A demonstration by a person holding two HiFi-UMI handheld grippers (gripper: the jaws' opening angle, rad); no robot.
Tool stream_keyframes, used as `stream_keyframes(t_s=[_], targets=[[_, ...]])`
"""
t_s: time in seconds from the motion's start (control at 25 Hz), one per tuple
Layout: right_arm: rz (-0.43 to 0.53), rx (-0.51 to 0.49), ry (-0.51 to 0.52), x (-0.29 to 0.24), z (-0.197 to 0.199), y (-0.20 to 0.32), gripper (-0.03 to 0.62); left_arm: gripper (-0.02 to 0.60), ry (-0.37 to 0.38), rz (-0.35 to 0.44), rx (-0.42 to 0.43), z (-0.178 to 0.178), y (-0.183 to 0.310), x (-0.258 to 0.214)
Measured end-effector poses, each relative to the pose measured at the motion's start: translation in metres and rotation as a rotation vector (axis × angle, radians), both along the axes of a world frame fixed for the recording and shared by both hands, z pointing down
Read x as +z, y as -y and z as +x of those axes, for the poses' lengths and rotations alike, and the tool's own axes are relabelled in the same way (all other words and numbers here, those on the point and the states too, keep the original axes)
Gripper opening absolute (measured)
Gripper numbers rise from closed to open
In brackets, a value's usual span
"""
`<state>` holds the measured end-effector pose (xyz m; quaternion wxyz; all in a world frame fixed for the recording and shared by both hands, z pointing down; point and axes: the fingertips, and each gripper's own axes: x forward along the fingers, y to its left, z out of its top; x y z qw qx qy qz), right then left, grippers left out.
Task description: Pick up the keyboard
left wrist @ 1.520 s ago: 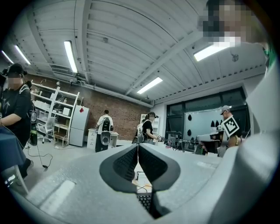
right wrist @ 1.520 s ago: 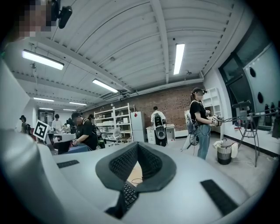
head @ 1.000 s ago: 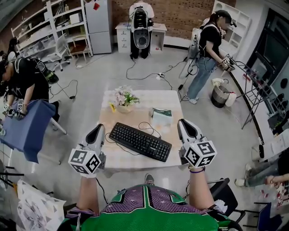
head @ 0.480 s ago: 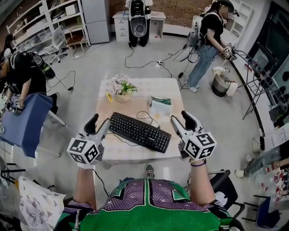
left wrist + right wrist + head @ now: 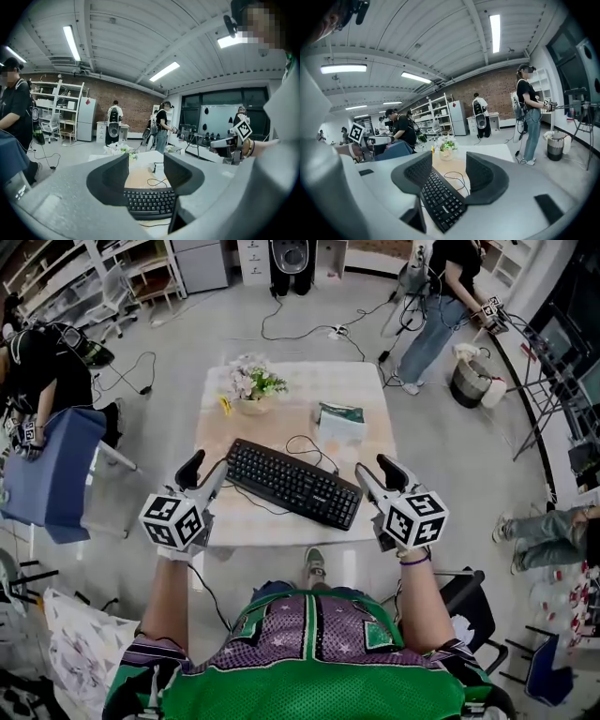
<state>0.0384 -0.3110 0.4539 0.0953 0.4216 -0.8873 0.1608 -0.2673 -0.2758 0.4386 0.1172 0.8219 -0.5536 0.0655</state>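
A black keyboard (image 5: 292,483) lies slantwise on the near half of a small table (image 5: 291,381), its thin cable (image 5: 306,446) looping behind it. My left gripper (image 5: 202,471) hangs open just off the keyboard's left end. My right gripper (image 5: 379,474) is open too, beside the right end. Neither one touches the keyboard. In the left gripper view the keyboard (image 5: 150,202) lies ahead of and below the spread jaws of my left gripper (image 5: 146,171). The right gripper view shows the keyboard (image 5: 440,197) running between and under the fingers of my right gripper (image 5: 448,176).
A pot of flowers (image 5: 251,385) and a green-topped tissue box (image 5: 339,419) stand on the table's far half. A person bends over a blue-covered table (image 5: 52,474) at the left. Another person (image 5: 452,282) stands far right near a bin (image 5: 469,381). Cables trail on the floor.
Both grippers were shut a second ago and now stand open. Both have sunk toward the table and sit closer to the keyboard's two ends.
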Motion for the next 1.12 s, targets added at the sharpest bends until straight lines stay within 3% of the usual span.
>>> stream_keyframes(t_s=[0.56,1.12], targets=[[-0.26,0.043,-0.052,0.123,0.025,0.022,0.21,0.224,0.127,-0.197,0.023,-0.014,0.065,0.114],[-0.502,0.102,-0.056,0.233,0.043,0.015,0.21,0.224,0.183,-0.376,0.018,-0.031,0.105,0.215]])
